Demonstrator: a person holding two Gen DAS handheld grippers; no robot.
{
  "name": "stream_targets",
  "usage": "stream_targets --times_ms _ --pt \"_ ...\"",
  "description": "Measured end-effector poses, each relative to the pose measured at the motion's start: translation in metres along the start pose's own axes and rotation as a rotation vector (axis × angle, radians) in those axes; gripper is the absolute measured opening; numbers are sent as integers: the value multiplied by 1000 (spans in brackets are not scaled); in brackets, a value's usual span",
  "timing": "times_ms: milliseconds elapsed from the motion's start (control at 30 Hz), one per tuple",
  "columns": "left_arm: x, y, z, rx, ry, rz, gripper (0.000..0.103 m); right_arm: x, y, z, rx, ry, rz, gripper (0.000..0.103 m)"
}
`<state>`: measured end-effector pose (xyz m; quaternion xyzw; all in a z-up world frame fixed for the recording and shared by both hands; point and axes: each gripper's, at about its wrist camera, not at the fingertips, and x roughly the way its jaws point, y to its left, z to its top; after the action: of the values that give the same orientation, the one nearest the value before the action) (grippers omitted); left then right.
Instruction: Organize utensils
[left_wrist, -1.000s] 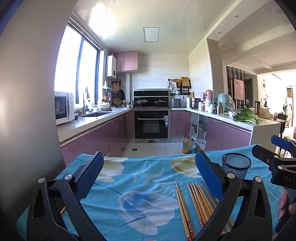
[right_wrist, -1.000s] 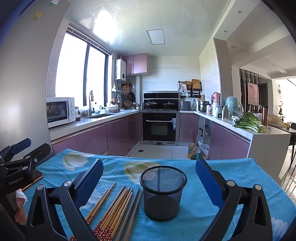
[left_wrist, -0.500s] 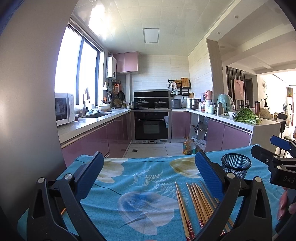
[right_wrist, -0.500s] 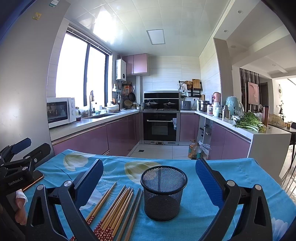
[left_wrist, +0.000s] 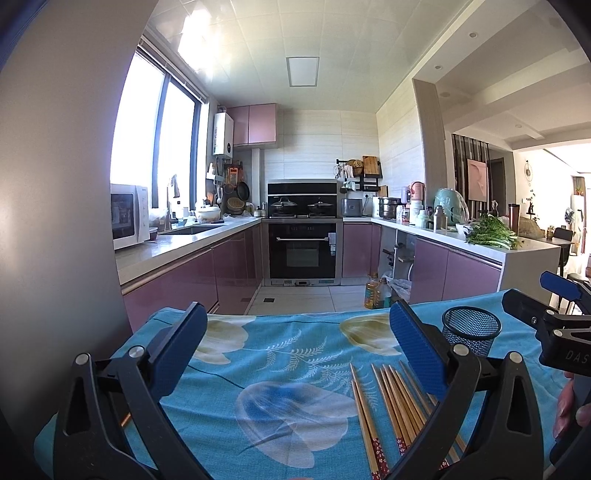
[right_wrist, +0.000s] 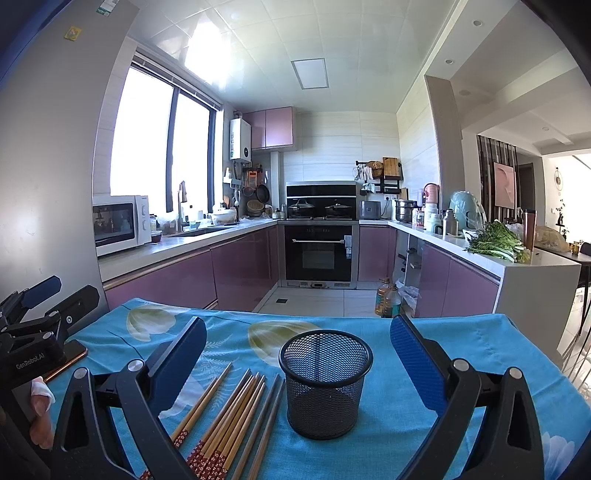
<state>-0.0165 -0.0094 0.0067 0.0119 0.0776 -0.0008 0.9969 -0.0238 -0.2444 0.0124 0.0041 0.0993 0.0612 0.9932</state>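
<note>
Several wooden chopsticks (right_wrist: 229, 417) with red patterned ends lie side by side on the blue floral tablecloth (right_wrist: 406, 435), just left of an empty black mesh cup (right_wrist: 325, 384). My right gripper (right_wrist: 298, 363) is open and empty, held above the cloth with the cup between its jaws' line of sight. My left gripper (left_wrist: 298, 345) is open and empty, left of the chopsticks (left_wrist: 399, 402); the mesh cup (left_wrist: 471, 334) stands beyond its right finger. Each gripper shows at the edge of the other's view.
A phone (right_wrist: 68, 360) lies on the cloth at the left edge under the left gripper. The table's far edge drops to the kitchen floor, with oil bottles (right_wrist: 388, 299) below. Purple cabinets, an oven (right_wrist: 319, 253) and counters stand beyond.
</note>
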Motion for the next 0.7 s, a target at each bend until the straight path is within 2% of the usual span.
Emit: stream_targets --times_ms 700 --pt "-1 0 1 3 -6 3 97 -1 0 -1 5 -1 0 96"
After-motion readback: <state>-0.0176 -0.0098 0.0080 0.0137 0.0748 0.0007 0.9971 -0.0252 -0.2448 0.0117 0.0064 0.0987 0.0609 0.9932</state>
